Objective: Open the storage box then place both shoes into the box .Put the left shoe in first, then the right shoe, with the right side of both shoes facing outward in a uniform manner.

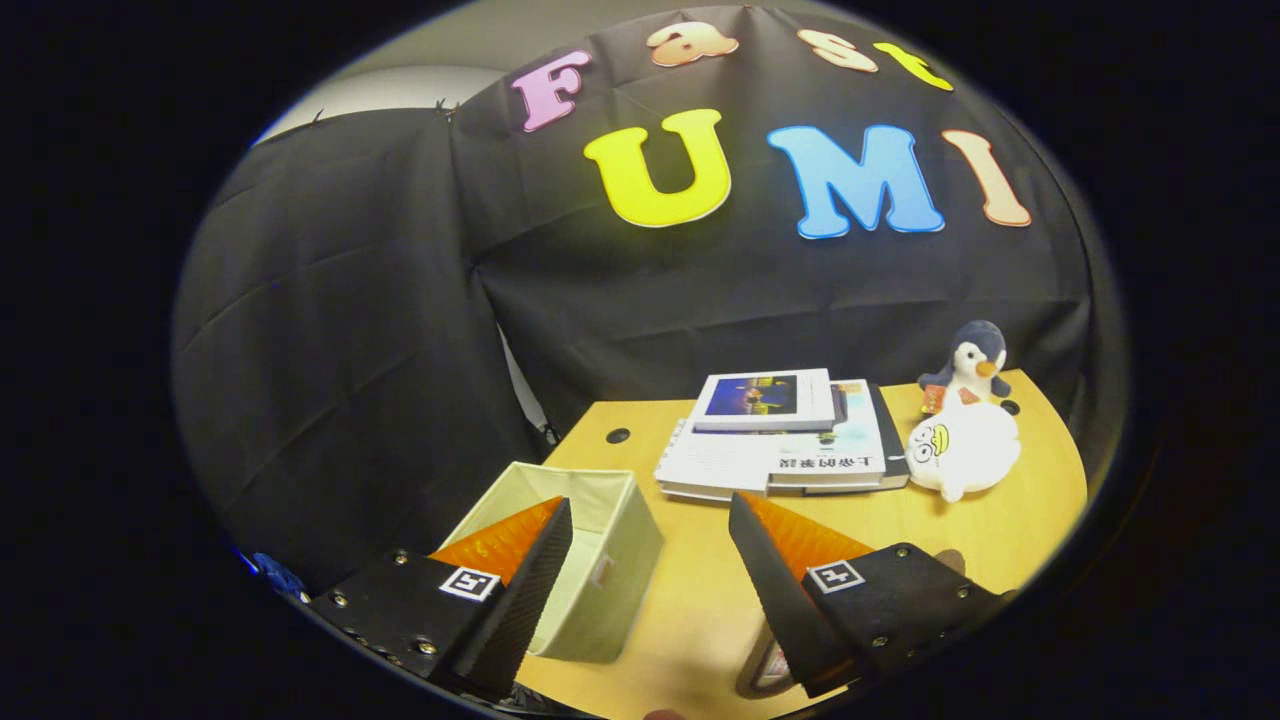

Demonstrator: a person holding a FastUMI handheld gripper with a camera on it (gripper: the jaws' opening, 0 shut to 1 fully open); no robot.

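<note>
A cream fabric storage box point(600, 560) stands open-topped on the wooden table point(1000, 540), at its left side. My gripper point(650, 515) hovers above the table, open, with nothing between its fingers. The left finger point(520, 560) overlaps the box's open top; the right finger point(790, 560) is over bare table beside the box. A small part of what may be a shoe point(765, 668) peeks out under the right finger, too hidden to tell.
A stack of books point(785, 440) lies beyond the fingers at the middle of the table. A white plush point(962, 445) and a penguin plush point(972, 362) sit to their right near the back edge. Black cloth walls close the back and left.
</note>
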